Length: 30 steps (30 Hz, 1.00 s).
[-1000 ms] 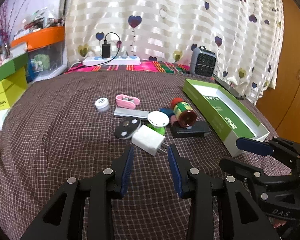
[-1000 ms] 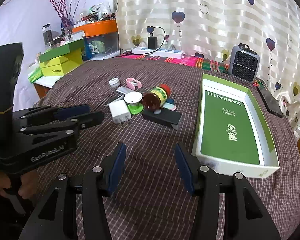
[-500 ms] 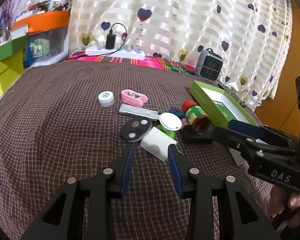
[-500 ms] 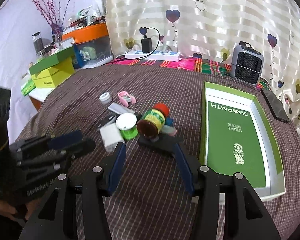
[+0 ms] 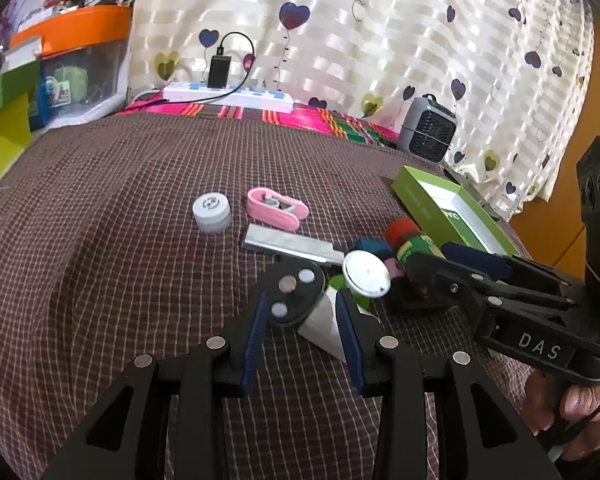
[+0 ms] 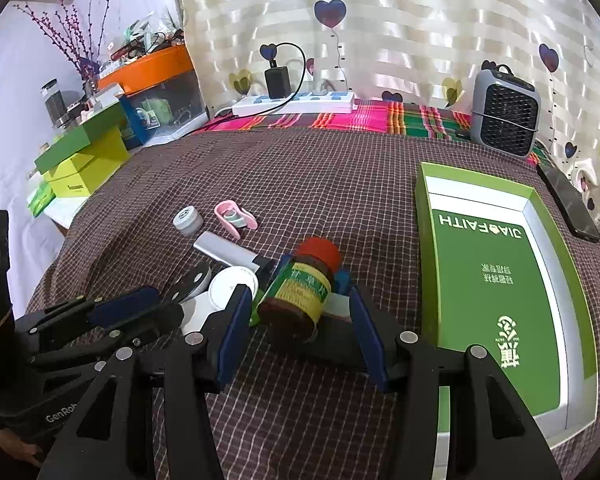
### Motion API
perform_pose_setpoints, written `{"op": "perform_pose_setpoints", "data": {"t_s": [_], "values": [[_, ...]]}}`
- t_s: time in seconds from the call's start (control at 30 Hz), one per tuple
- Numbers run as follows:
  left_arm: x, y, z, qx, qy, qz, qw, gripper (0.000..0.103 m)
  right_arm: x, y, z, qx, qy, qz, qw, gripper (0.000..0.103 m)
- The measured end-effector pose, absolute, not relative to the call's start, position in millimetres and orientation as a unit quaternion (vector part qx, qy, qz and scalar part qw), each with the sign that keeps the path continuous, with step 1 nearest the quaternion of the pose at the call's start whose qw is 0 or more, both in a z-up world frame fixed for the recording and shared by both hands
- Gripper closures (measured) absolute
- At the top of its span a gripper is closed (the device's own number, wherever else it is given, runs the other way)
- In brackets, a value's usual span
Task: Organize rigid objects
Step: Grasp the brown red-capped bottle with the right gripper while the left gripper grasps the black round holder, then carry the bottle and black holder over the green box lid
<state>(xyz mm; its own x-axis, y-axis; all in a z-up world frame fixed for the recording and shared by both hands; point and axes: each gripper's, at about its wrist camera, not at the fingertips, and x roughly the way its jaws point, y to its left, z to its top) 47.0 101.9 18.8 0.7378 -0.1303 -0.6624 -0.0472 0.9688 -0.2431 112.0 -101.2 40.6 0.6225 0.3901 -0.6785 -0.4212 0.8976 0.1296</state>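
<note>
Bottle, brown with red cap and yellow-green label, lies on its side on a black flat block mid-table, between my right gripper's spread blue pads, which aren't pressing it. Clutter pile packs in on its left: white round disc, white charger block, black oval piece, silver bar, pink clip and small white jar farther back. My left gripper is also released, its pads straddling the charger and the black oval piece, no squeeze seen. Green tray sits just right of the bottle, its near left wall beside my right finger. I see bare checked tablecloth behind the pile. Grey fan heater and a phone at the tray's far side.
</note>
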Motion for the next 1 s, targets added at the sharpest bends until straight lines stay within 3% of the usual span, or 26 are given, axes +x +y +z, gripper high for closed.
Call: {"op": "perform_pose_setpoints", "data": {"t_s": [0.27, 0.4, 0.7, 0.83, 1.0], "values": [[63, 100, 17, -0.116, 0.37, -0.024, 0.922, 0.068, 120, -99, 38, -0.024, 0.38, 0.222, 0.898, 0.052], [71, 97, 14, -0.109, 0.382, -0.021, 0.917, 0.068, 122, -99, 35, -0.024, 0.387, 0.224, 0.894, 0.07], [74, 91, 14, -0.091, 0.383, -0.016, 0.919, 0.069, 120, -105, 38, -0.018, 0.379, 0.228, 0.897, 0.07], [72, 90, 16, -0.083, 0.38, -0.01, 0.921, 0.079, 117, -110, 40, -0.015, 0.375, 0.229, 0.898, 0.07], [66, 91, 16, -0.083, 0.378, -0.008, 0.922, 0.079, 112, -116, 41, -0.009, 0.371, 0.232, 0.899, 0.07]]}}
